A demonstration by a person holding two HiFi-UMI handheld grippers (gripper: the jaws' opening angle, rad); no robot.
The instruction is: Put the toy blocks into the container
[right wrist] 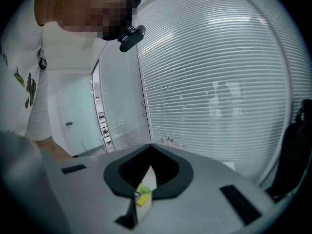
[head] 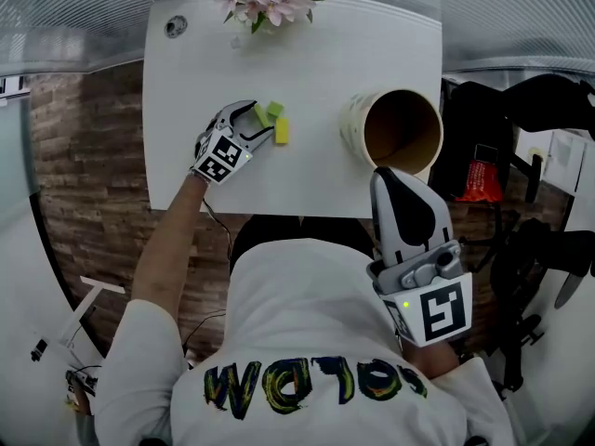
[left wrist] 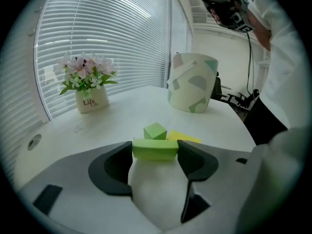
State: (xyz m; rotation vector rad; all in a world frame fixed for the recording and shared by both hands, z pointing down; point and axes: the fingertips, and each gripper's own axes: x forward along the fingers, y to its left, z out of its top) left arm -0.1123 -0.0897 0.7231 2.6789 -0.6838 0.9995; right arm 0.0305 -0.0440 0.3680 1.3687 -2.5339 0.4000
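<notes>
The left gripper (left wrist: 155, 156) pinched the long green block (left wrist: 155, 148) by its ends, long axis across the jaws, left of the container (left wrist: 192, 89). The right gripper (head: 390, 184), pressed together, waited nearer the container.

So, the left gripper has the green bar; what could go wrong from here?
1. The left gripper grips the green bar by its ends, at the jaw tips only; it may twist or slip when lifted.
2. The cube and yellow block lie just behind; any forward push could scatter them.
3. The right gripper hangs by the container and may block the drop.
</notes>
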